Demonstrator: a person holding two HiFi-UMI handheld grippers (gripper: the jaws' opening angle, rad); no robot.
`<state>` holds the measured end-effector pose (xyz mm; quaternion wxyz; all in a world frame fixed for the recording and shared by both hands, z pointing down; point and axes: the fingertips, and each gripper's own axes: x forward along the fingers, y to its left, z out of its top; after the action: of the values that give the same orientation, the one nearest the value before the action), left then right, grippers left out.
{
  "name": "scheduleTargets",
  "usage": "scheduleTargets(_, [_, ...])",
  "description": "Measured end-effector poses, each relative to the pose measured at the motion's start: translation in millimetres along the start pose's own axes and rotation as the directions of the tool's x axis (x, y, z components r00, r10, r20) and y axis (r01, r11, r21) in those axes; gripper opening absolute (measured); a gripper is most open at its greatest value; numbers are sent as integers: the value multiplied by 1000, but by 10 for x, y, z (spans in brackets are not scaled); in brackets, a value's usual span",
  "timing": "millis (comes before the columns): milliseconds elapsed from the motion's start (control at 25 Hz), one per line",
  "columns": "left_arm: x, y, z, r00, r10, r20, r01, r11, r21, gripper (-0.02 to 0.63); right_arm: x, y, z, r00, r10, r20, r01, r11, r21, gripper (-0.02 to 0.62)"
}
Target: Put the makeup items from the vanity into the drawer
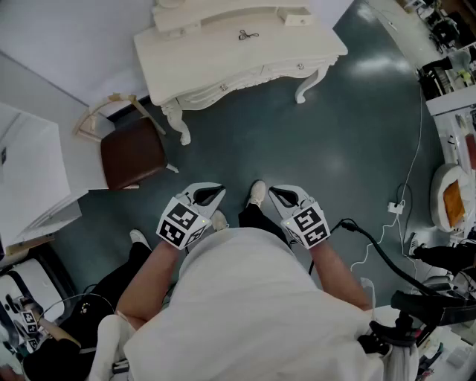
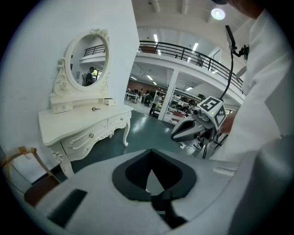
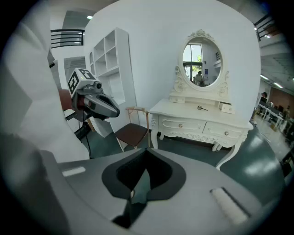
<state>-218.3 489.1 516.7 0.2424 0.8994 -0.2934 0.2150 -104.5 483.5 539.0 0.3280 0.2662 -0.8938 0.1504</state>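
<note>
The white vanity stands at the far side of the floor, its drawers closed. On its top lie a small dark metal makeup tool and a small white box. The same tool and box show below the oval mirror. My left gripper and right gripper hang side by side close to my body, well short of the vanity. Both point toward it. Each has its jaws together with nothing between them.
A brown-seated chair stands left of the vanity, with a white cabinet further left. A white shelf unit lines the wall. Cables and a black tripod sit at the right. Someone's dark-clad legs are at lower left.
</note>
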Motion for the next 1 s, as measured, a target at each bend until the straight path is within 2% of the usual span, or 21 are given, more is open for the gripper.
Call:
scheduleTargets(320, [337, 75, 232, 1000, -11, -19, 11, 1000, 12, 2, 14, -398, 37, 1000, -4, 11, 4, 1000, 2, 0])
scheduleTargets(800, [1068, 222, 924, 999, 23, -41, -20, 998, 62, 2, -69, -1364, 131, 999, 15, 44, -15, 1000, 5, 2])
scheduleTargets(840, [1134, 233, 978, 999, 30, -41, -28, 998, 64, 2, -88, -1446, 125, 999, 17, 49, -17, 1000, 2, 17])
scheduleTargets(920, [1258, 254, 1082, 998, 46, -44, -43, 997, 65, 11, -126, -1614, 98, 998, 21, 54, -21, 1000, -2, 91])
scheduleTargets(1000, [1370, 274, 1173, 997, 63, -52, -59, 996, 68, 25, -171, -1778, 61, 998, 18, 57, -18, 1000, -7, 94])
